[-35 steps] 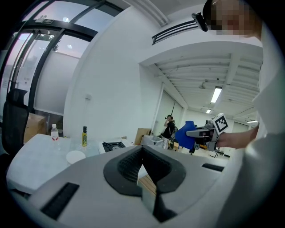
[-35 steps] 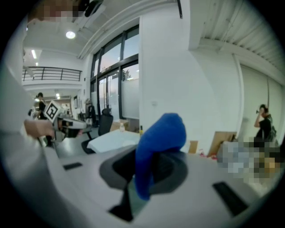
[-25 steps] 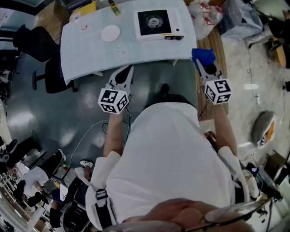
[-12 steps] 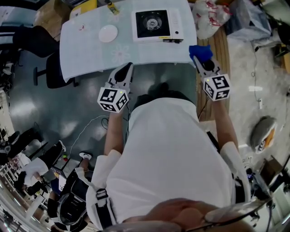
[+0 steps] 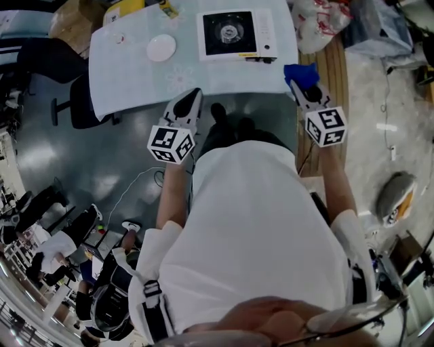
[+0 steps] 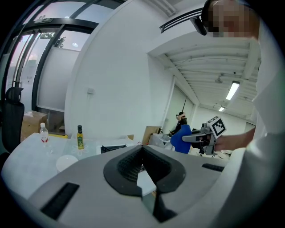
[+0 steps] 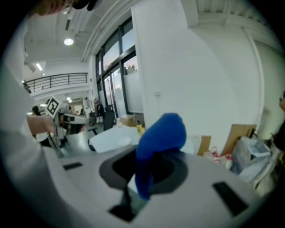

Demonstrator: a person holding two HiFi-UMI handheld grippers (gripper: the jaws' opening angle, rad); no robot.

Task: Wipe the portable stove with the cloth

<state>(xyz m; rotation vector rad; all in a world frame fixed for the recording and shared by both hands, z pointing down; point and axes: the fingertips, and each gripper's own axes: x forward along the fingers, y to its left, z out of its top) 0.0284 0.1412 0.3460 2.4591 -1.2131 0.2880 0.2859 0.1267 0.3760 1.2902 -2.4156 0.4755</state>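
The portable stove (image 5: 237, 32), white with a black burner top, sits at the far right of the pale table (image 5: 135, 81). It also shows small beyond the left jaws (image 6: 113, 148). My right gripper (image 5: 299, 83) is shut on a blue cloth (image 5: 302, 72), held in the air off the table's near right corner. In the right gripper view the cloth (image 7: 160, 136) bulges up out of the jaws (image 7: 149, 171). My left gripper (image 5: 191, 99) hovers just short of the table's near edge, shut with nothing in it (image 6: 142, 153).
A white plate (image 5: 161, 47), an oil bottle (image 6: 80, 137) and a water bottle (image 6: 43, 132) stand on the table left of the stove. A black chair (image 5: 71, 101) is at the table's left end. Bags (image 5: 319, 20) and a wooden bench (image 5: 333, 68) lie to the right.
The person has stepped closer to the table, a foot now showing under its edge. Both grippers moved slightly forward. The cloth stays held.
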